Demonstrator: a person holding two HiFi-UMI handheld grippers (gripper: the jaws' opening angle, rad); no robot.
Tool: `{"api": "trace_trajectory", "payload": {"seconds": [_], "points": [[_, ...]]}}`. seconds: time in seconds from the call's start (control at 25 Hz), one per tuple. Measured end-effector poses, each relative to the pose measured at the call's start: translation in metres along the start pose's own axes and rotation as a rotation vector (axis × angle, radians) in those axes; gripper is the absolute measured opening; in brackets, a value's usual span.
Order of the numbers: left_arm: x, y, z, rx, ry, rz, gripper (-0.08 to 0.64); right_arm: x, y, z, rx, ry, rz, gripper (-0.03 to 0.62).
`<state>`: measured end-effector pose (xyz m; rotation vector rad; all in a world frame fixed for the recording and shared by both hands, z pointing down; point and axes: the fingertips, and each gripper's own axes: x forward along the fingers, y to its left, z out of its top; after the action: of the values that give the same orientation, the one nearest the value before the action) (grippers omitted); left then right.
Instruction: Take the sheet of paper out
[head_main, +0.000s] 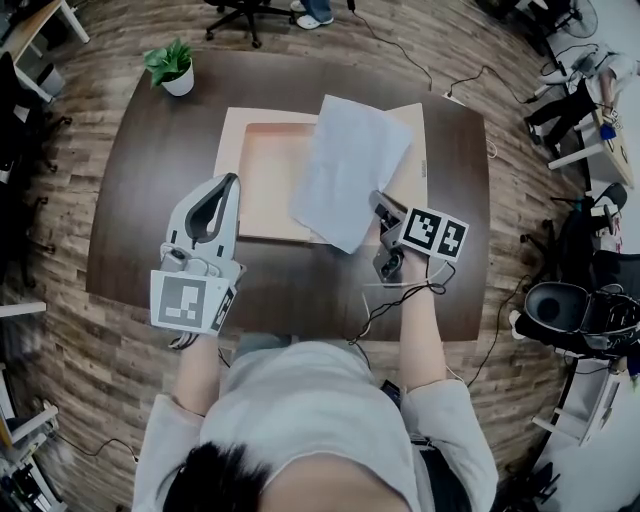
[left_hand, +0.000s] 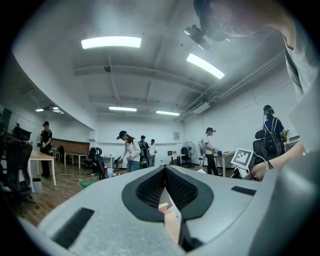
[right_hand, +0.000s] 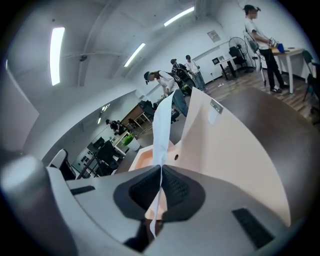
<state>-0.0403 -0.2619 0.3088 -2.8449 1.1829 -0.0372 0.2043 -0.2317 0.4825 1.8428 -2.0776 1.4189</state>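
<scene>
One paper sheet (head_main: 345, 170) pinched, right gripper (right_hand: 161, 167) tilted down | left gripper (head_main: 234, 181) level

Dark table (head_main: 140, 225) on wood-plank floor (head_main: 85, 335); potted plant (head_main: 172, 66); ceiling strip lights (left_hand: 111, 42).

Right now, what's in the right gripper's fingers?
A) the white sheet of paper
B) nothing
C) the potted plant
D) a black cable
A: the right gripper view shows the right gripper pinched shut on the white sheet of paper. The head view shows that sheet held up above the beige box, whose edge is clamped in the left gripper.
</scene>
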Motion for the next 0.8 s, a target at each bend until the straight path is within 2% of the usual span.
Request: {"api": "trace_trajectory", "payload": {"seconds": [0.32, 0.8], "points": [[-0.001, -0.007, 0.012, 0.019, -0.015, 0.003, -0.003, -0.014, 0.022, 0.015, -0.13, -0.083, 0.0, 0.014], [-0.003, -0.02, 0.03, 0.042, -0.035, 0.011, -0.003, -0.045, 0.048, 0.038, -0.272, -0.206, 0.012, 0.014]]}}
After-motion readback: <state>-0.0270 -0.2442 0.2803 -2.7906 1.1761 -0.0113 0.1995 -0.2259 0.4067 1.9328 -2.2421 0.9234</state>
